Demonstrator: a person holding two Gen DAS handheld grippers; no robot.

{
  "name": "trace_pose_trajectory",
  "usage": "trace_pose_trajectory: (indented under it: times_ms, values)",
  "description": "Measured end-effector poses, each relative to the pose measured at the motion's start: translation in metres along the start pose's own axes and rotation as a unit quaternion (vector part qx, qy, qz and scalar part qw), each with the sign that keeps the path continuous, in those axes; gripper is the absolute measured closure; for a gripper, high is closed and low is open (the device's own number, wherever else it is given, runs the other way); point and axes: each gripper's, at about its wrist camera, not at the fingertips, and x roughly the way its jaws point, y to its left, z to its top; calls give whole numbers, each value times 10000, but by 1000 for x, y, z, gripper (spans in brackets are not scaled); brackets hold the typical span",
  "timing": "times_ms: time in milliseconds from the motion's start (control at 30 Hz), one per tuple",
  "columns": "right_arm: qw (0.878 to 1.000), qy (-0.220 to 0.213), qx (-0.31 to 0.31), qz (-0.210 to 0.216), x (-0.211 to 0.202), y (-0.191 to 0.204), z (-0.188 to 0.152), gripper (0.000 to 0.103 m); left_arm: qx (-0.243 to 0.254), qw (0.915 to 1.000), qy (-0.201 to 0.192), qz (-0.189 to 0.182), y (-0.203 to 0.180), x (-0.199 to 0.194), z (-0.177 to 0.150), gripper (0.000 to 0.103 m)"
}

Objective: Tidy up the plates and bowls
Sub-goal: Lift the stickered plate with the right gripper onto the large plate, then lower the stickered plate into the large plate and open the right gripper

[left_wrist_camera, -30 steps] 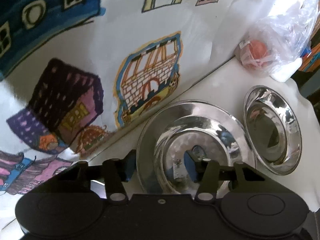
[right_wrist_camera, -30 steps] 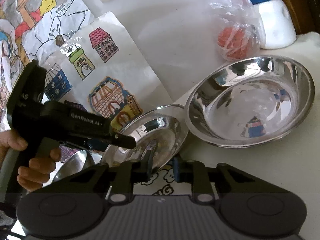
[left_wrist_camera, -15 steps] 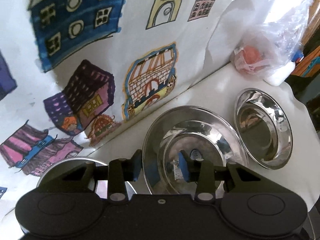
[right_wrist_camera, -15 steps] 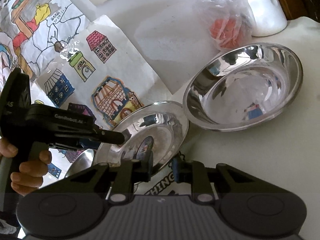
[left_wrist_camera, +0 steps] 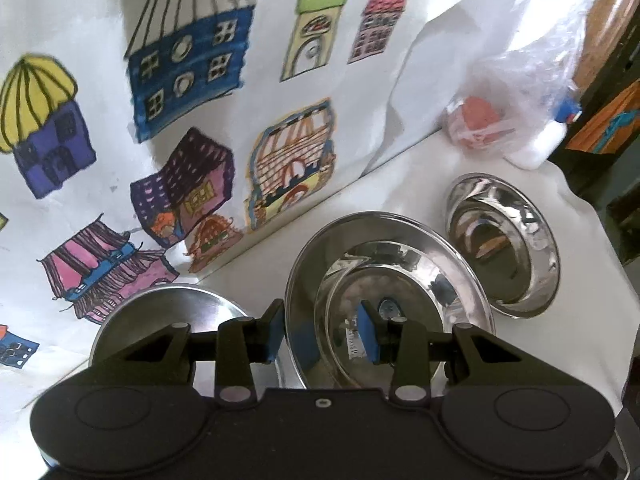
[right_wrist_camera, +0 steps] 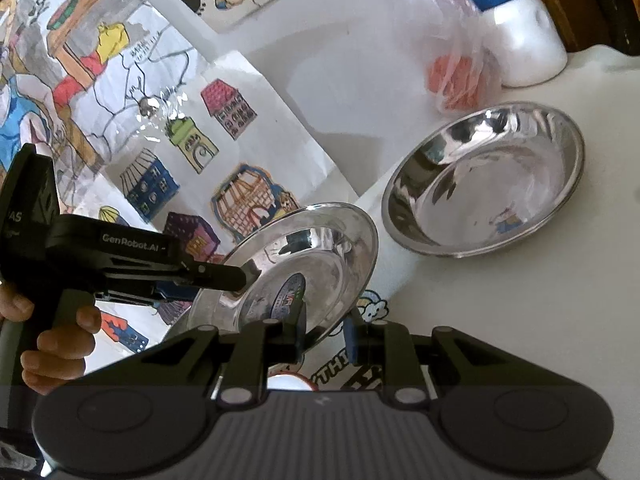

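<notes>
A shiny steel plate (left_wrist_camera: 384,280) with a sticker in its middle hangs tilted above the white table, held from two sides. My left gripper (left_wrist_camera: 321,332) is shut on its near rim, one blue pad under the plate and one inside it. From the opposite side my right gripper (right_wrist_camera: 325,332) is shut on the plate (right_wrist_camera: 320,256) rim. A deep steel bowl (left_wrist_camera: 504,240) rests on the table just right of the plate, also seen in the right wrist view (right_wrist_camera: 480,184). A second steel dish (left_wrist_camera: 160,312) lies at the lower left, partly hidden by my left gripper.
A wall (left_wrist_camera: 240,100) covered with house drawings rises close behind the dishes. A plastic bag (left_wrist_camera: 492,112) with something orange and a white bottle (right_wrist_camera: 524,44) stand at the back right. A person's hand (right_wrist_camera: 52,344) holds the left gripper. The table edge (left_wrist_camera: 588,240) drops off right of the bowl.
My left gripper's fingers narrowed onto the plate rim. Both grippers rose with the plate, and the second steel dish came into view at the lower left.
</notes>
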Motion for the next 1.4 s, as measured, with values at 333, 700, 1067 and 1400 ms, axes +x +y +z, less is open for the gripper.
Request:
trace_pose_trajectory:
  times_ms: [333,700,1067,1400]
  values:
    - [9994,-300,-14,-155,-36,-12,23,80,129,9994,-197,-244,-36,-8,5,63]
    - [9958,-520,-138,-740,-46,-56,52,80,110,9972,-275,-680,-88,35,17,63]
    - [9936,-504,-239,-981,-39,-79,59,80,89,9970,-471,-602,-115,61,23,62]
    - [9906,-524,-507,-1155,-36,-75,63,79,103,9972,-538,-504,-121,69,24,62]
